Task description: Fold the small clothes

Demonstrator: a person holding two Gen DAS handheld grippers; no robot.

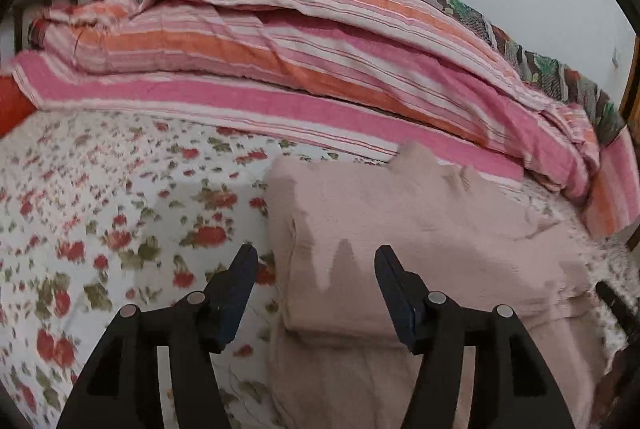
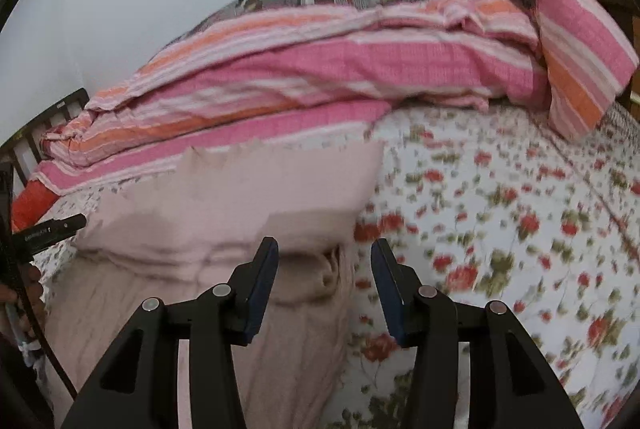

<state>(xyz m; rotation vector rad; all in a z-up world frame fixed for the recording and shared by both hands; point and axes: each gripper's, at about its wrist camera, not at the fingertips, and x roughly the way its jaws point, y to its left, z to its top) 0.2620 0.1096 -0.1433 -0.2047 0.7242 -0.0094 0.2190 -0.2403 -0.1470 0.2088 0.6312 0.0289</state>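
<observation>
Fold laid over, both grippers clear of the cloth

Your left gripper point(image 1: 316, 261) hovers with fingers spread over the pink garment point(image 1: 420, 249), folded on the floral bed point(image 1: 100, 197); your right gripper point(image 2: 324, 257), fingers spread, straddles its right edge. Next, probably pinch that edge.

Two tools point(image 1: 316, 257) point(image 2: 324, 251), one pink garment point(image 1: 420, 229) point(image 2: 240, 197), one striped blanket point(image 1: 320, 69) (bunched behind).

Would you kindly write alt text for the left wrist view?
A folded pale pink garment lies on a floral bedsheet, with the left gripper above its near edge, jaws apart and gripping nothing. Behind it, a pink-and-orange striped blanket is bunched along the wall.
</observation>
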